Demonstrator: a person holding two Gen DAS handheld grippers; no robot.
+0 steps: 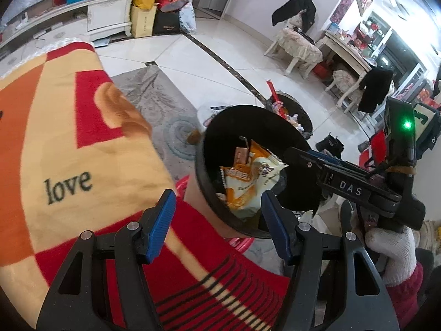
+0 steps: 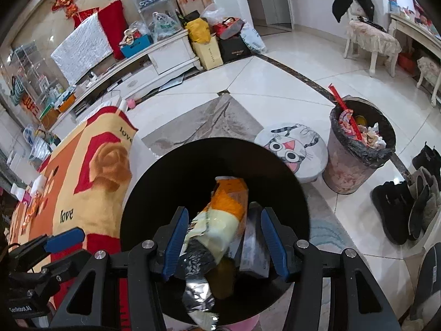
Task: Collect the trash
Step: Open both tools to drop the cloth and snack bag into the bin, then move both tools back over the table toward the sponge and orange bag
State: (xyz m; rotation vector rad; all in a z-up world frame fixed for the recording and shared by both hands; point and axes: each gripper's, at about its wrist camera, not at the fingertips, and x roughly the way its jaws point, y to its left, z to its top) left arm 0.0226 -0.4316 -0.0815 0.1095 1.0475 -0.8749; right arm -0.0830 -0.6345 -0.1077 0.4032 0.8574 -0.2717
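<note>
Grippers both hang over the round black bin, jaws spread: left gripper empty above its near rim, right gripper released around a crinkled orange-and-white foil wrapper inside.

Both grippers share one build: black skeletal arms with triangular cut-outs, silver pivot screws, ribbed blue pads. The right gripper body reads "DAS", with a green light. White knit glove; possibly a pink sleeve.
</note>
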